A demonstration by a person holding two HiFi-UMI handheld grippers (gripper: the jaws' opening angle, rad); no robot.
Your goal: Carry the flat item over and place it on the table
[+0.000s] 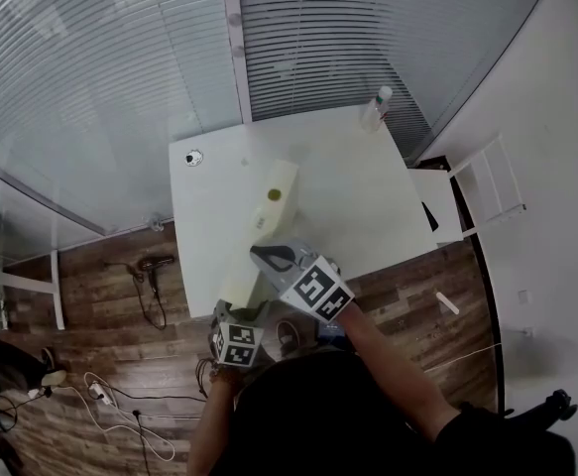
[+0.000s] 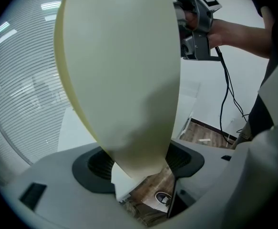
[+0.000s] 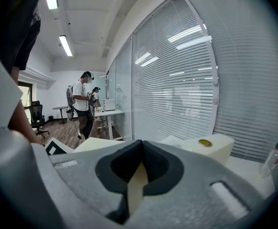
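Head view | thick cream flat panel (image 1: 269,218), yellow dot | left hand-held gripper (image 2: 138,168), right hand-held gripper (image 3: 137,175): both clamped on it

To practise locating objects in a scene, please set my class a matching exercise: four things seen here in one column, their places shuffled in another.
Things
1 flat cream panel
2 bottle
3 small round object
4 white cable

Places
A far right corner of the table
B wooden floor
C far left corner of the table
D clamped in the left gripper and right gripper

Pairs: 1-D, 2-A, 3-C, 4-B
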